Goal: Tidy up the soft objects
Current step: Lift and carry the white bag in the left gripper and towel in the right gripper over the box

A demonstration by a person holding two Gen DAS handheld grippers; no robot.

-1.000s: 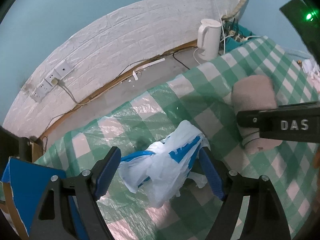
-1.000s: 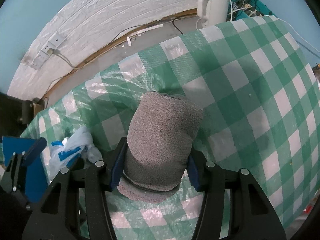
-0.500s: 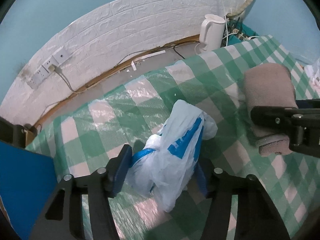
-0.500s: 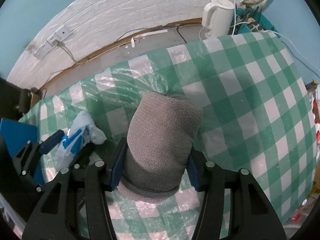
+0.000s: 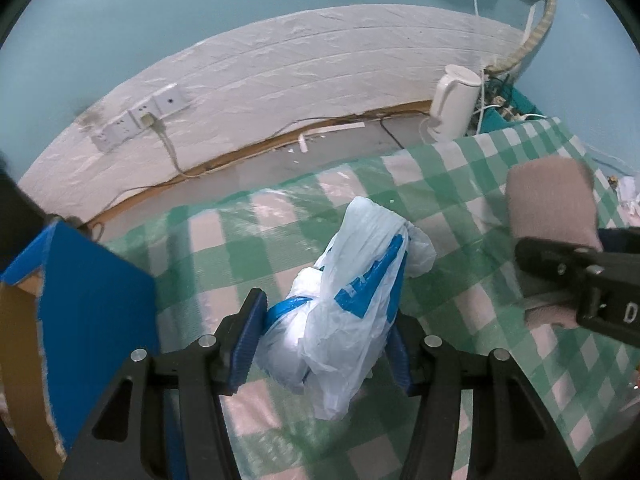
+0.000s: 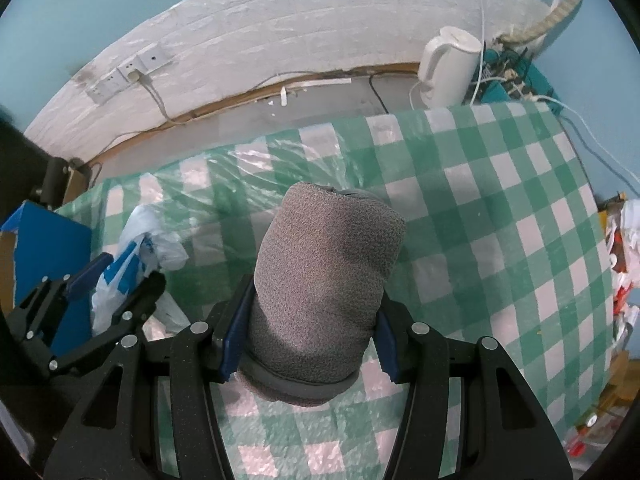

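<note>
A white plastic bag with blue print [image 5: 360, 280], knotted into a bundle, sits between the blue pads of my left gripper [image 5: 324, 320], which press on both its sides. It hangs a little above the green-and-white checked tablecloth [image 5: 460, 184]. My right gripper [image 6: 310, 336] is shut on a rolled grey towel [image 6: 324, 272], also held off the cloth. In the right wrist view the left gripper [image 6: 124, 276] and its bag [image 6: 136, 232] are at the left. In the left wrist view the towel [image 5: 548, 200] shows at the right above one black finger [image 5: 580, 272] of the right gripper.
An open blue cardboard box [image 5: 92, 300] stands at the table's left end, close to my left gripper. A white kettle [image 6: 448, 68] and tangled cables are on the floor by the far wall. Red and white clutter [image 6: 620, 260] lies past the table's right edge.
My left gripper's jaws have come in onto the plastic bag and lifted it. The right gripper has risen with the towel. The blue box is larger at the left.
</note>
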